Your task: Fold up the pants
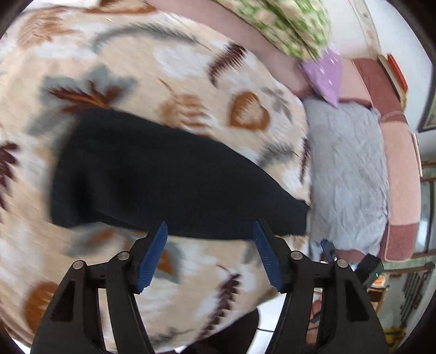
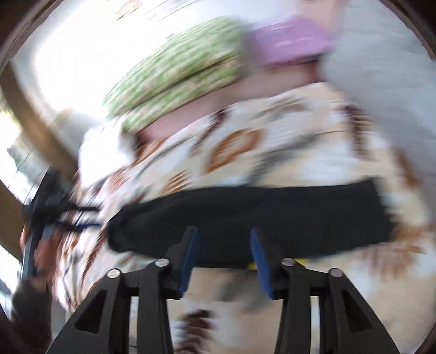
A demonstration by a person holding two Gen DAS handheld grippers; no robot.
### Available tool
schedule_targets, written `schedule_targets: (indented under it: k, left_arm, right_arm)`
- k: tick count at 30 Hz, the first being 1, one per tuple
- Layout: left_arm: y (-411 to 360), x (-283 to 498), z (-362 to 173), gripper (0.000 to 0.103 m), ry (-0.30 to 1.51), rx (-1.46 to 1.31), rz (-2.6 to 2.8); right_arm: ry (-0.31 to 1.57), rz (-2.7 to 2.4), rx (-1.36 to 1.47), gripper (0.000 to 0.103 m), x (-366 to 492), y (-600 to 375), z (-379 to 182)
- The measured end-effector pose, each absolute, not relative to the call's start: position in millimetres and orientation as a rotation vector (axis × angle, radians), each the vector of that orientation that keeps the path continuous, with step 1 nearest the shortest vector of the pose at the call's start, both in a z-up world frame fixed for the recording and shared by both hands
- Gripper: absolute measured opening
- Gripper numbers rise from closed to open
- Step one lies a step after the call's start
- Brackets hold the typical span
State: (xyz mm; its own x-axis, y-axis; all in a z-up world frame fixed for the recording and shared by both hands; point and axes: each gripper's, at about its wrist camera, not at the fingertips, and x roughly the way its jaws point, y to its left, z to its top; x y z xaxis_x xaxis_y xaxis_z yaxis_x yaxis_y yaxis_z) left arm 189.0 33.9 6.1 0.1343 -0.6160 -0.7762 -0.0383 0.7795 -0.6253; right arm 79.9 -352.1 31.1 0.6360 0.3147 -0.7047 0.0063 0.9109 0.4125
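Two sets of tongs were in my hands, and neither had hold of anything. My left gripper (image 1: 209, 231) stood with its blue pads (image 1: 151, 258) well apart, nothing between them but the sight of the cloth beyond. My right gripper (image 2: 223, 234) was parted too, though less widely, and its jaws were likewise bare.

Just past both sets of tips lay the black pants (image 1: 169, 177), spread as one long dark band across the floral blanket (image 1: 177, 81) that covered the bed. They looked flat and narrow, one edge neat, so I judged a fold had already been laid and the garment let go so that it could settle on the soft surface. From the right wrist the same pants (image 2: 259, 217) ran side to side under my tips, badly smeared by blur, so I could not tell how many layers they had.

Farther out sat a grey quilted pad (image 1: 346, 174) beside the blanket, a lilac cloth (image 1: 324, 73) and a green-patterned pillow (image 1: 288, 24) toward the head of the bed, all clear of the pants. I reckoned another fold was still wanted to shorten the band.
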Motion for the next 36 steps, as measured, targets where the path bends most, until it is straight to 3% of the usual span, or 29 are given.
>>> schedule_targets:
  k: [1, 7, 21, 24, 26, 28, 36]
  left_arm:
    - [12, 183, 4, 0.065, 1.408, -0.574, -0.483]
    - [-92, 161, -26, 0.065, 1.513, -0.573, -0.519]
    - [-206, 141, -56, 0.065, 1.612, -0.678, -0.487]
    - [-211, 141, -58, 0.065, 1.606, -0.667, -0.482]
    - [-211, 141, -60, 0.065, 1.603, -0.680, -0.470]
    - [-213, 144, -65, 0.065, 1.612, -0.720, -0.464]
    - [-215, 148, -78, 0.065, 1.595, -0.877, -0.425]
  right_arm:
    - [0.856, 0.137, 0.417, 0.055, 75, -375, 36]
    - [0.886, 0.017, 0.474, 0.069, 69, -471, 38]
    - [1.026, 0.113, 0.605, 0.069, 153, -524, -48]
    - [1.029, 0.188, 0.604, 0.065, 162, -520, -53]
    - [1.032, 0.224, 0.562, 0.057, 165, -514, -53]
    - [1.054, 0.218, 0.512, 0.033, 170, -510, -54]
    - [1.097, 0.236, 0.479, 0.031, 176, -508, -59]
